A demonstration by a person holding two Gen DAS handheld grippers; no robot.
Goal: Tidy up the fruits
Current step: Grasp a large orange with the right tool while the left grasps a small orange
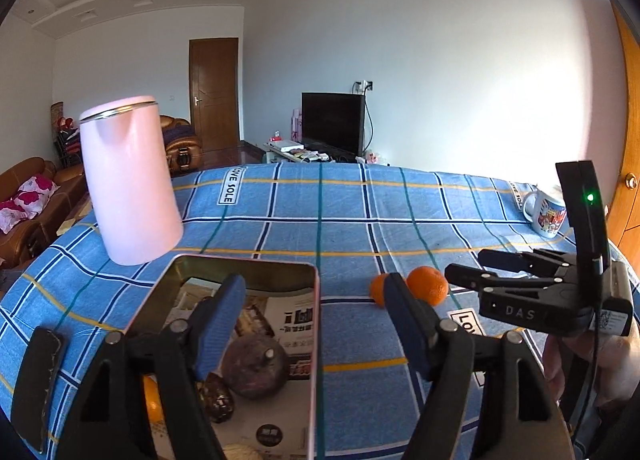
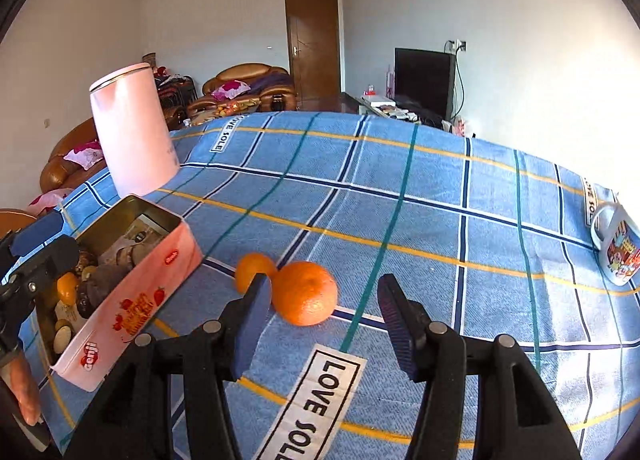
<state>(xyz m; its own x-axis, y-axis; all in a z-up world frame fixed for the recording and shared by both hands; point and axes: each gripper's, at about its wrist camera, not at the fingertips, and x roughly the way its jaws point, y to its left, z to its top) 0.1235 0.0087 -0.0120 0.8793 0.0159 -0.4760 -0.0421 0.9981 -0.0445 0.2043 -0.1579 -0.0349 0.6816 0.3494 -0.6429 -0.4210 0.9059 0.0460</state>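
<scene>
On checked cloth (image 2: 440, 187), two oranges (image 2: 306, 294), one tin (image 2: 132, 300) (several fruits inside).

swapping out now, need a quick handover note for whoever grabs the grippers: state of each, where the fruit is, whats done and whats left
Left gripper: open, empty, over the tin.
Right gripper: open, empty, aimed at the big orange; not touching it.
Fruit: several pieces already lie in the tin, among them a dark round fruit and a small orange one. Two are still on the cloth right of the tin: the big orange and a smaller orange just behind it.
Done: part of the fruit is in the tin.
Left: likely both oranges go in the tin, the big one first.
</scene>
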